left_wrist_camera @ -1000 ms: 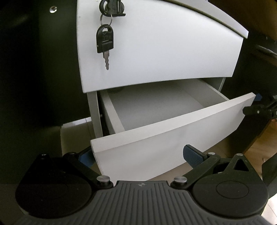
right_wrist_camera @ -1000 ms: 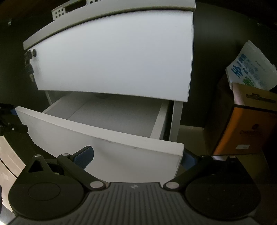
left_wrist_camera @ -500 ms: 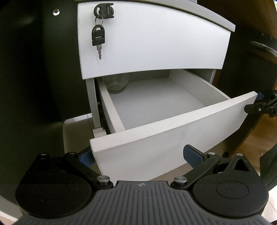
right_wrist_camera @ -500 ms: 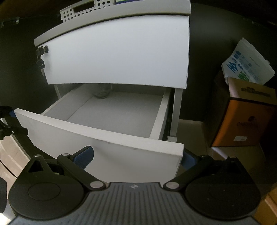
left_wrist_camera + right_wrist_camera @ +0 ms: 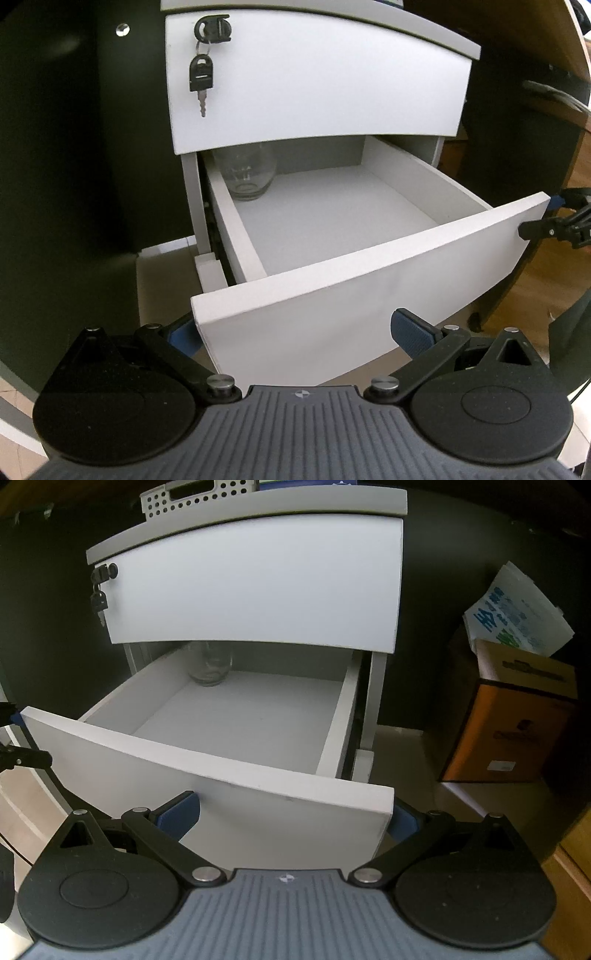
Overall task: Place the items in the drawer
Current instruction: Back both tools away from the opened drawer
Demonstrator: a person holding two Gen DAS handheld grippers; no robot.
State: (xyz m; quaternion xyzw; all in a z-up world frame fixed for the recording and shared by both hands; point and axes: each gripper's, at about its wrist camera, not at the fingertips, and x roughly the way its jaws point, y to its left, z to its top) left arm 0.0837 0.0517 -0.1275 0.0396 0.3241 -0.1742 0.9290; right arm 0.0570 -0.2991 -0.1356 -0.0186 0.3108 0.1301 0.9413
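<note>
Left wrist view: key (image 5: 201, 79) hangs from the lock at upper left, on the shut top drawer front (image 5: 317, 81). Below it the lower drawer (image 5: 354, 288) stands pulled out, a glass jar (image 5: 245, 171) upright in its back-left corner. Left gripper (image 5: 299, 334) fingers spread wide, straddling the drawer front's left end, grasping nothing. Right wrist view only: perforated basket (image 5: 195, 496) on top of the cabinet, orange box (image 5: 506, 731) w/ a printed bag (image 5: 517, 613) at far right. Right gripper (image 5: 291, 819) fingers likewise spread across the front's right end.
</note>
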